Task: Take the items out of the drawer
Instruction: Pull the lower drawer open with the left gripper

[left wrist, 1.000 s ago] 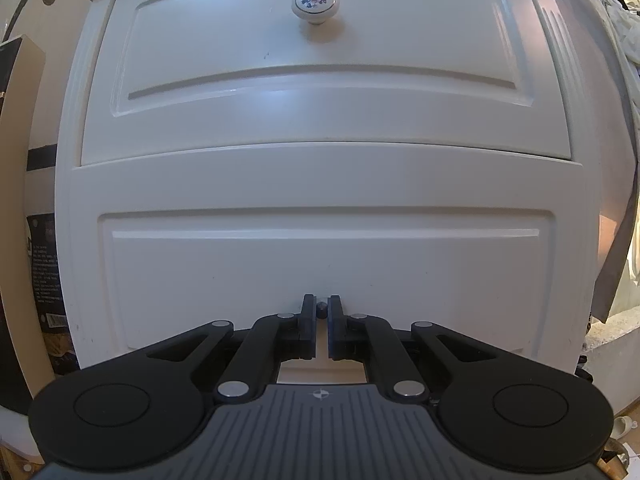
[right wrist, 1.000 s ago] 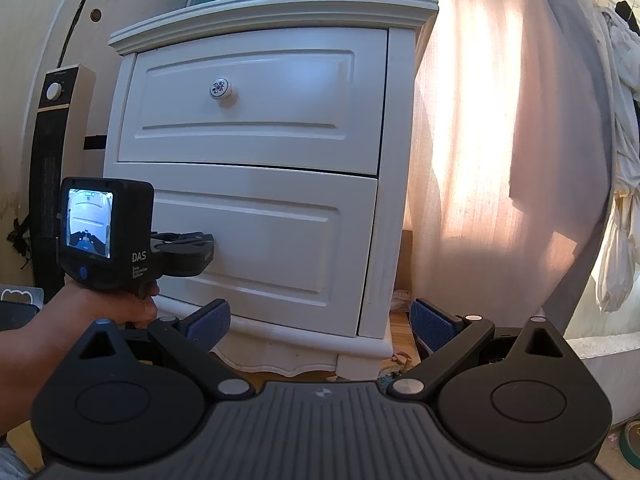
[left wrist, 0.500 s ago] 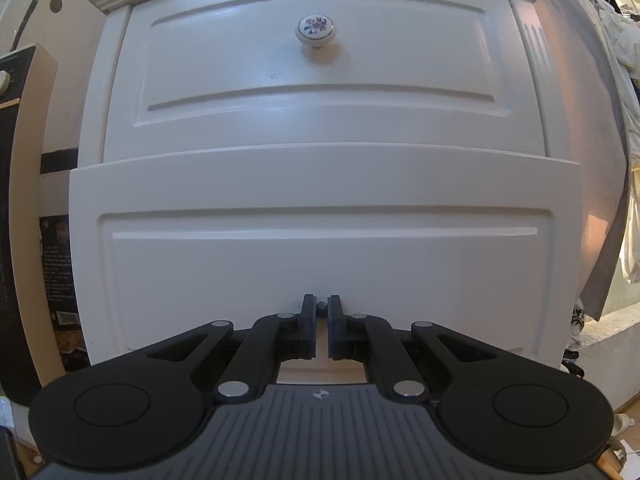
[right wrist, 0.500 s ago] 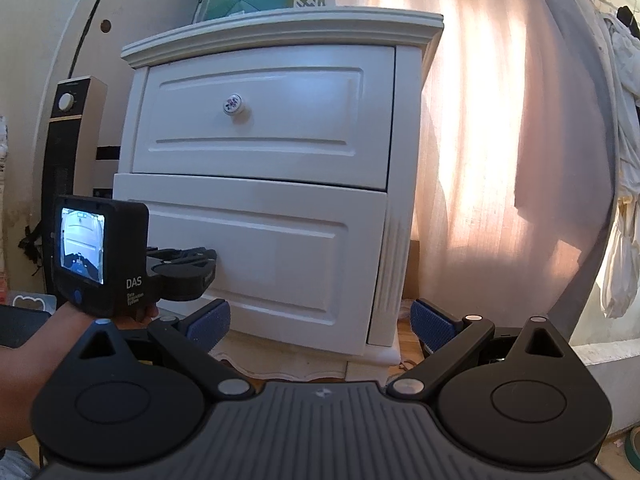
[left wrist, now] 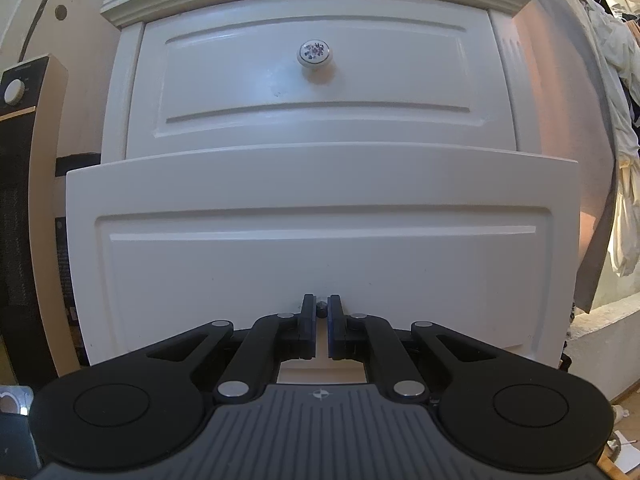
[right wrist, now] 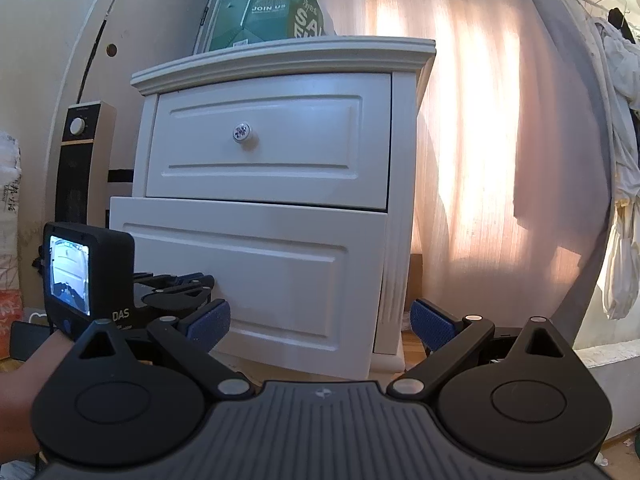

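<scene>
A white two-drawer nightstand (right wrist: 404,152) fills both views. Its lower drawer (left wrist: 320,248) stands pulled out from the frame, front panel forward of the upper drawer (left wrist: 320,92). My left gripper (left wrist: 321,312) is shut on the lower drawer's small dark knob (left wrist: 321,307), low on the panel. In the right wrist view the same gripper (right wrist: 192,282) reaches the lower drawer front (right wrist: 256,268) from the left, held by a hand. My right gripper (right wrist: 320,320) hangs open in front of the nightstand, with nothing between its blue pads. The drawer's inside is hidden.
The upper drawer carries a floral porcelain knob (left wrist: 315,54). A green box (right wrist: 268,16) sits on the nightstand top. A black-and-cream heater (right wrist: 80,160) stands left of it. A sunlit curtain (right wrist: 500,140) hangs to the right, with pale clothes (right wrist: 620,200) beyond.
The lower drawer has slid out toward me with the left gripper on its knob. Both cameras have drawn back, so more of the nightstand top shows.
</scene>
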A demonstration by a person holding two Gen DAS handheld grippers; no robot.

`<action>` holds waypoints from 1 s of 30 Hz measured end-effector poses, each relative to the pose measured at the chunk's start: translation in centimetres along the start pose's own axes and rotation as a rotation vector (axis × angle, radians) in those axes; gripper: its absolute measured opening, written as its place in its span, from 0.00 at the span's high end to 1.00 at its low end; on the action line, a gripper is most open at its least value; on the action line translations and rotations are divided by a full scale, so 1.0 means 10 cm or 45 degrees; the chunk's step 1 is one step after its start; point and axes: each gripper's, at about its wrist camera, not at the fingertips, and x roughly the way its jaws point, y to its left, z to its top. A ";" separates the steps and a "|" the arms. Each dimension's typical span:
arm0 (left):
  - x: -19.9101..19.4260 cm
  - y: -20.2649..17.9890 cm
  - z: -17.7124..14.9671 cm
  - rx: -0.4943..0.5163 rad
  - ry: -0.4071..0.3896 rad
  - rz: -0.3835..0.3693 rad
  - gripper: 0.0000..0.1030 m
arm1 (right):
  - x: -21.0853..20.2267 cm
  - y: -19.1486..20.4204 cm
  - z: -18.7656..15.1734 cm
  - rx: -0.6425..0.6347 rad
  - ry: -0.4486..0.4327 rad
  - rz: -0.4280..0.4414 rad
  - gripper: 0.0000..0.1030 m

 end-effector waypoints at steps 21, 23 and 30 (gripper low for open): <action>-0.76 0.01 -0.07 0.006 0.039 -0.001 0.97 | -0.37 -0.15 0.01 0.062 -0.089 0.062 0.00; -0.83 0.02 -0.06 0.002 0.049 -0.004 0.97 | -0.38 -0.15 0.00 0.062 -0.092 0.069 0.00; -1.05 -0.02 -0.07 0.049 0.061 0.014 1.00 | -0.37 -0.17 -0.01 0.079 -0.091 0.086 0.00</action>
